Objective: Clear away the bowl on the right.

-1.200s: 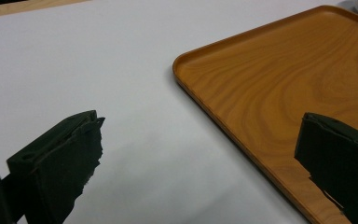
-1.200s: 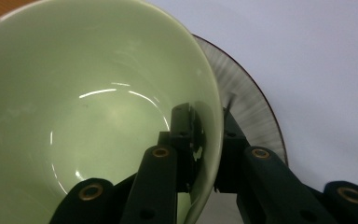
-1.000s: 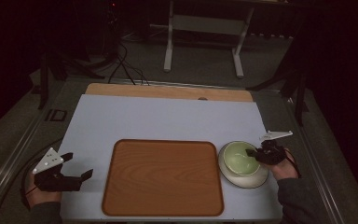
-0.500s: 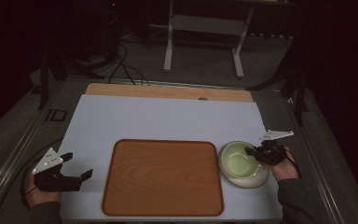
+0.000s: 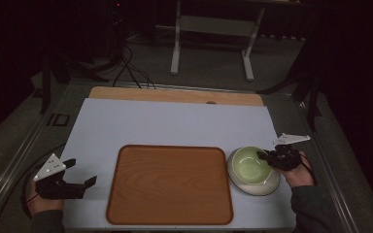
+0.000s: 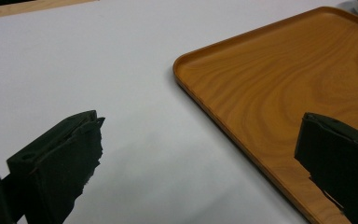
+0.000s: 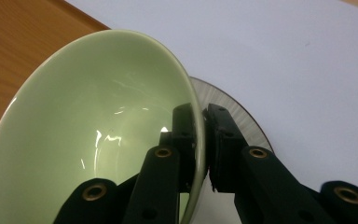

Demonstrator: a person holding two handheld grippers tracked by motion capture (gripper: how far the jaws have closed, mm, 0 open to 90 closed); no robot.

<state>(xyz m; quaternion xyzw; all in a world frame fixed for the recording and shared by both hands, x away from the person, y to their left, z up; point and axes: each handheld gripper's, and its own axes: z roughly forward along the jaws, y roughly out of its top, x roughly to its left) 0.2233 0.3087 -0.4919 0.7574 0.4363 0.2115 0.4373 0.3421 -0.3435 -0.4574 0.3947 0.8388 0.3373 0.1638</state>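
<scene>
My right claw (image 7: 204,140) is clamping the rim of the green bowl (image 7: 98,140), one jaw inside, one outside, pinching tight and tilting the bowl. The bowl is sitting over a grey plate (image 7: 233,112) on the white table (image 5: 175,121), just right of the wooden tray (image 5: 170,184). My left claw (image 5: 80,182) is hanging wide open, gripping nothing, beside the tray's left edge.

Black grippers, left (image 5: 85,184) and right (image 5: 263,156), carry grey three-cornered plates, brass-ringed screw holes, trailing cables; dark grey sleeves.
</scene>
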